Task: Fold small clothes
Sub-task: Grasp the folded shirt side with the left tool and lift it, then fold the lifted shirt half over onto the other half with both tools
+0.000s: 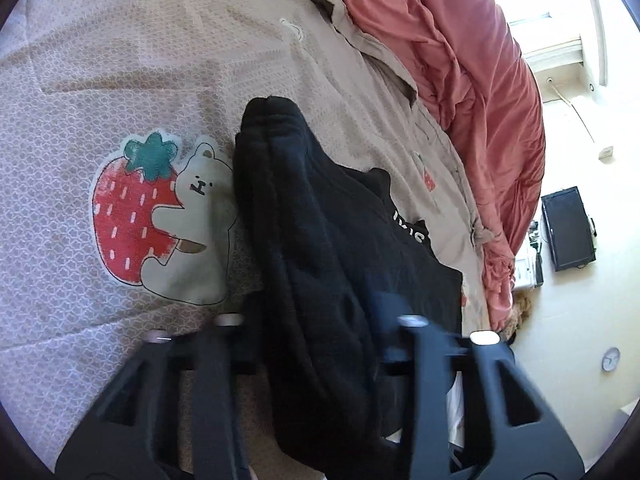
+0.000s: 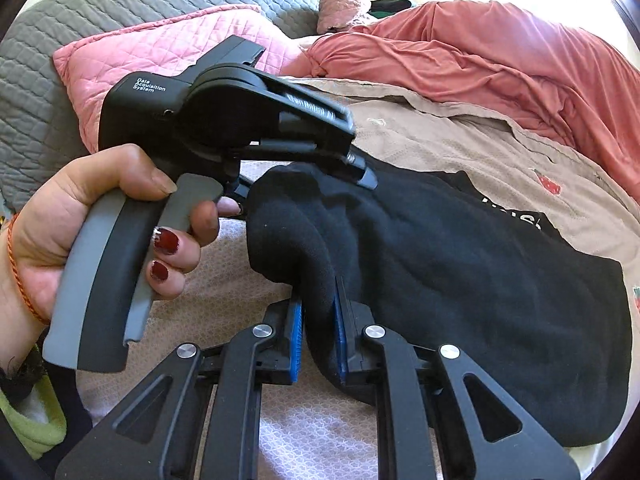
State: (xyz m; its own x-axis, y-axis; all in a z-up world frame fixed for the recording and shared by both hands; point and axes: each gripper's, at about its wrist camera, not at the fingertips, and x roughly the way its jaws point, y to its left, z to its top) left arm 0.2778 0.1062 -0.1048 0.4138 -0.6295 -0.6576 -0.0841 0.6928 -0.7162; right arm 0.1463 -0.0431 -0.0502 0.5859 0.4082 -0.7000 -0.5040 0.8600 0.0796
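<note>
A bed fills both views, covered by a beige patterned bedspread (image 1: 120,60) printed with a strawberry-and-bear picture (image 1: 160,216); a coral duvet (image 2: 460,52) is heaped along its far side. The task's thing, a black fleece garment (image 2: 460,280) with white lettering near one edge, lies on the bedspread just beside the strawberry print, on the side toward the duvet, with one end lifted off the cover.

The right gripper (image 2: 319,320) is clamped nearly closed on a thick bunched edge of the garment, the fabric pinched between its blue pads (image 2: 297,320). The left gripper (image 1: 320,332), worked by a hand (image 2: 80,216) squeezing its grey trigger, straddles a raised ridge of the same cloth; its jaws appear drawn in on the fabric, though the pads are hidden by the black cloth, so a firm pinch cannot be confirmed.

This looks like the start of a fold: both ends of one edge are gathered. The next move probably calls for lifting that edge evenly and carrying it across toward the lettered side, keeping the two grips level so the layers land square.
</note>
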